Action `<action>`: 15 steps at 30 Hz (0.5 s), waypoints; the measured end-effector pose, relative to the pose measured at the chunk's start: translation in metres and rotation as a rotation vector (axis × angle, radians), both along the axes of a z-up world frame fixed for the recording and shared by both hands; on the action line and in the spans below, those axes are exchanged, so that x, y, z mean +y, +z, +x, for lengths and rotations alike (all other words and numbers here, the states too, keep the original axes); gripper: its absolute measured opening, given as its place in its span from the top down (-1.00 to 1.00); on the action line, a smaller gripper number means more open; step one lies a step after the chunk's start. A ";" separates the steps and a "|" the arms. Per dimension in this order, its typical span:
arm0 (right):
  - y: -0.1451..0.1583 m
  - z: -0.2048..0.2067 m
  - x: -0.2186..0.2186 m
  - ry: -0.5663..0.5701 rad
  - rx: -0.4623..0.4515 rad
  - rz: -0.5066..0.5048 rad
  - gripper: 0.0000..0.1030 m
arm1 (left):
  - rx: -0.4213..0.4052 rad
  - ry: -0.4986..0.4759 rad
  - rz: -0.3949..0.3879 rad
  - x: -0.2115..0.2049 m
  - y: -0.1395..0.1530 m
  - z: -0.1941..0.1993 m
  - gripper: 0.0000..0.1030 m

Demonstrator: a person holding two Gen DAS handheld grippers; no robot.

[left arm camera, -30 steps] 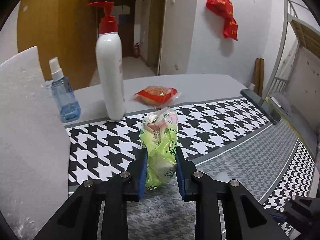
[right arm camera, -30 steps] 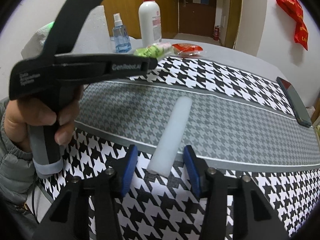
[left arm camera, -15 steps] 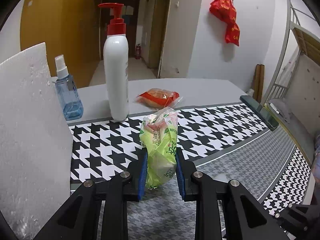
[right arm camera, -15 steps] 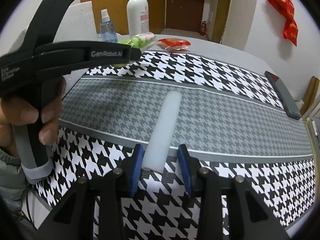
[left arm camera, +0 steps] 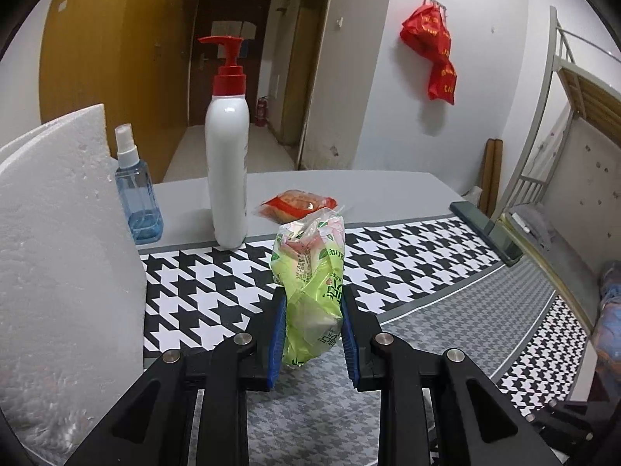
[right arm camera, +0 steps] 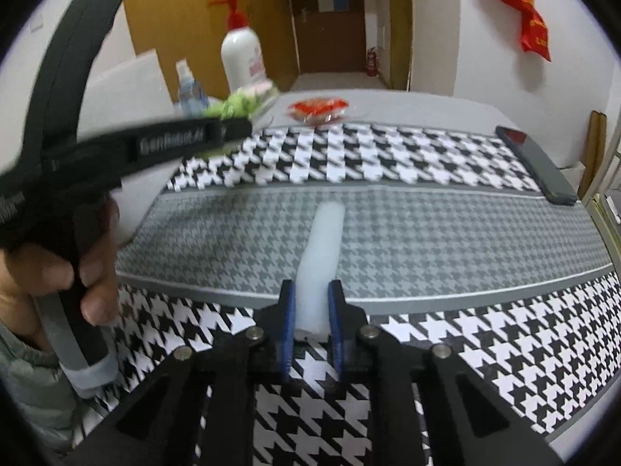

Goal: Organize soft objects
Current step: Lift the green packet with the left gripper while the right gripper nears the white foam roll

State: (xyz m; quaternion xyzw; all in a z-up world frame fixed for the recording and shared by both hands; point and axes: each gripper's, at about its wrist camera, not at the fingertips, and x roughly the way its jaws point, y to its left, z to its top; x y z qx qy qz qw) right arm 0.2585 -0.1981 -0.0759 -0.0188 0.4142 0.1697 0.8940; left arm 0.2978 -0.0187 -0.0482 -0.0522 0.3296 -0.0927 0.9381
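Closed since a second ago: right tongs (right arm camera: 312, 312), now pinching white foam roll (right arm camera: 324, 256) on houndstooth table (right arm camera: 446, 240). Left tongs (left arm camera: 312, 322) clamped on green soft pack (left arm camera: 310, 291). Foam slab (left arm camera: 58, 256) left; pump bottle (left arm camera: 228, 171), spray bottle (left arm camera: 136, 198), red packet (left arm camera: 297, 204) ahead.

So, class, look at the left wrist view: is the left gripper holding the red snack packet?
No, the left gripper is shut on the green packet, while the red snack packet lies on the table behind it.
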 end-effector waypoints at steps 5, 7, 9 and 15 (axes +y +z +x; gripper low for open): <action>0.023 -0.011 -0.001 -0.024 -0.055 0.016 0.61 | -0.015 -0.001 0.002 0.005 0.004 -0.008 0.47; 0.032 -0.015 -0.002 -0.023 -0.076 0.022 0.61 | -0.024 -0.006 0.014 0.004 0.008 -0.012 0.47; 0.037 -0.018 -0.002 -0.025 -0.093 0.021 0.61 | -0.048 -0.013 0.009 0.003 0.016 -0.018 0.47; 0.055 -0.029 -0.005 -0.026 -0.145 0.038 0.61 | -0.120 -0.027 0.012 0.004 0.041 -0.046 0.47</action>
